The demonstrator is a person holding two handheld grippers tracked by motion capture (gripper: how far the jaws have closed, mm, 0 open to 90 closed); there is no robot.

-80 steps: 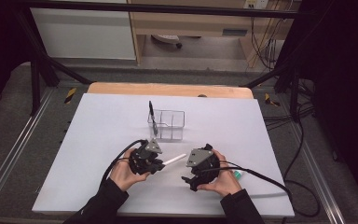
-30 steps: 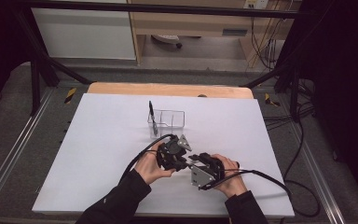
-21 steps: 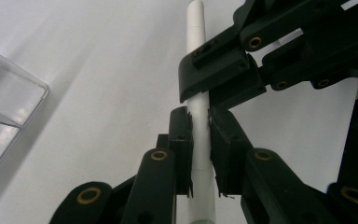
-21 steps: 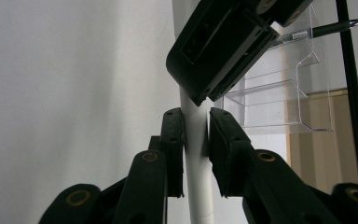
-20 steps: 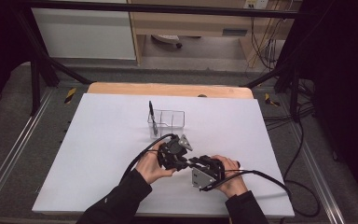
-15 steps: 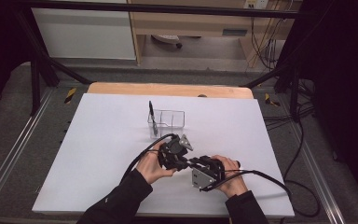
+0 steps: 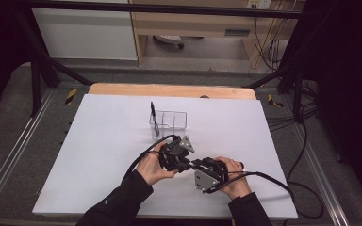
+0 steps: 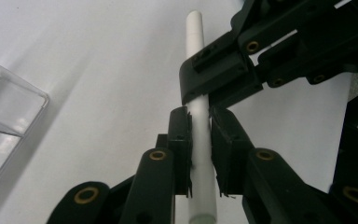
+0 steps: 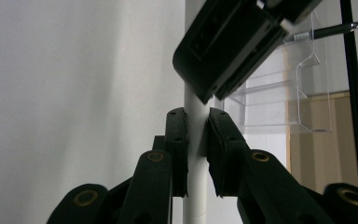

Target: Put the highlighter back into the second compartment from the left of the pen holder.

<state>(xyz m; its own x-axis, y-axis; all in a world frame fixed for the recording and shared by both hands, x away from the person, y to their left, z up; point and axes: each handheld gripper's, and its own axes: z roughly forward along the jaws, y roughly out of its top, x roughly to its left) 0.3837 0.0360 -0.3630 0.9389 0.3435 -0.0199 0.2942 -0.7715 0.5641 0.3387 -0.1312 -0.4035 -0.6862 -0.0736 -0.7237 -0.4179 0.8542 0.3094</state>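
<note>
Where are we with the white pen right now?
Done: a black pen stands in the clear holder. In hand: both grippers, left and right, clamp the white pen above the table. Left: it is not in the holder yet.

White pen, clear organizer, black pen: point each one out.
white pen (image 8: 199, 135), left gripper view, barrel between the tongs
clear organizer (image 7: 172, 120), high view, front wall
black pen (image 7: 153, 117), high view, mid barrel

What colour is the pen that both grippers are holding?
White, a plain white pen; it shows best in the left gripper view.
</note>
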